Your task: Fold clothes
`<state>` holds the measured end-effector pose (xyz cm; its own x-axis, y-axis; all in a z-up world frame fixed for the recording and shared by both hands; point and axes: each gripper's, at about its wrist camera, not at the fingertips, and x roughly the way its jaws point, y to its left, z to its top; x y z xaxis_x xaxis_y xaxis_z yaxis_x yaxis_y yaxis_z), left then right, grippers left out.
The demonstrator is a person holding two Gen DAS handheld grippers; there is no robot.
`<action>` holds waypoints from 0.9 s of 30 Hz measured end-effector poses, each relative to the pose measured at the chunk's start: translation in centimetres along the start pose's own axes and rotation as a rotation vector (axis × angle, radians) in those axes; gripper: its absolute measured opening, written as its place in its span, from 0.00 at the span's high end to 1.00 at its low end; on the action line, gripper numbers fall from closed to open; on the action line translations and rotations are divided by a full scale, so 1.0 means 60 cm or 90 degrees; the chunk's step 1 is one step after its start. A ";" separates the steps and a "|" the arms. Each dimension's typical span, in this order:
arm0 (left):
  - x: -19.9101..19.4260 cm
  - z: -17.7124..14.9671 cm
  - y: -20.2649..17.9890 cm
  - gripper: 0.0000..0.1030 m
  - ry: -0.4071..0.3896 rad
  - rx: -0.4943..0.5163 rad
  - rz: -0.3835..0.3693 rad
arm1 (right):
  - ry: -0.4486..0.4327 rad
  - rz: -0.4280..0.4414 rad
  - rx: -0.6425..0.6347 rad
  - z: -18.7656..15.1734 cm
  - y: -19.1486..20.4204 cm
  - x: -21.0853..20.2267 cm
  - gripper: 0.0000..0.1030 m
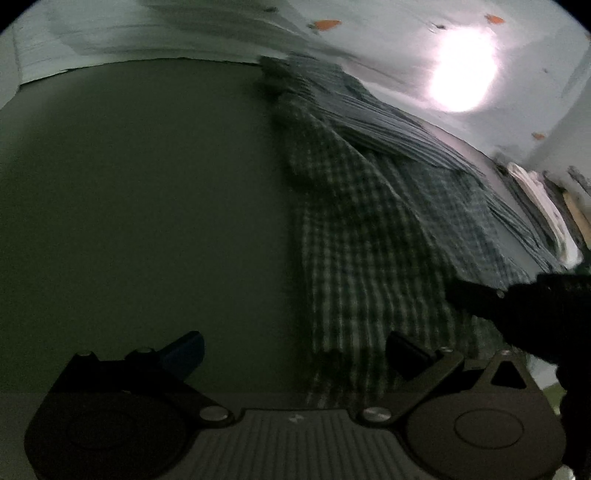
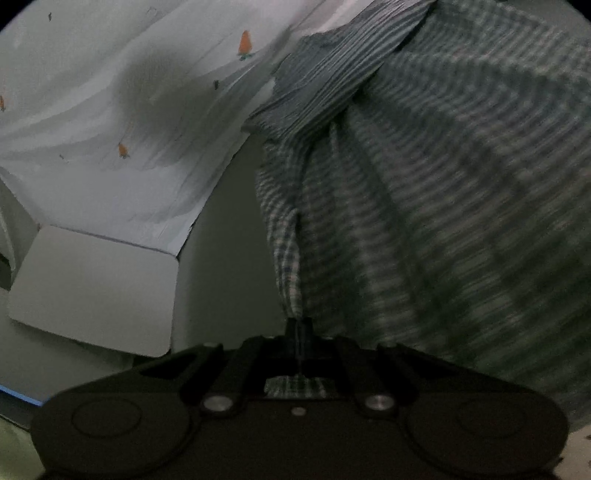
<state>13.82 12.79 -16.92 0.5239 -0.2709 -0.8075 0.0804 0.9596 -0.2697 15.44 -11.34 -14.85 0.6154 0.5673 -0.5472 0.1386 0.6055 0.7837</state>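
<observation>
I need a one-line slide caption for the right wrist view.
Right gripper shut on a fold of the checked shirt, beside a striped garment.

- Pale sheet with small orange carrot prints, wrinkled, spread along top of left view and upper left of right view.
- Bright glare spot on sheet, washed out.
- Dull green-grey surface, bare.
- White rounded-corner panel at left of right view, identity unclear.
- Blurred pile of pale items at far right edge.
</observation>
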 end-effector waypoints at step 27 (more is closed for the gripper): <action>0.029 0.109 0.003 0.00 -0.110 -0.204 0.094 | -0.044 -0.083 0.012 0.176 -0.123 -0.072 0.92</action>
<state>20.32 12.99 -14.95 0.6468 -0.0887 -0.7575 -0.2616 0.9072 -0.3296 19.96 -24.14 -15.17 0.6436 0.4443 -0.6232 0.2344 0.6607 0.7131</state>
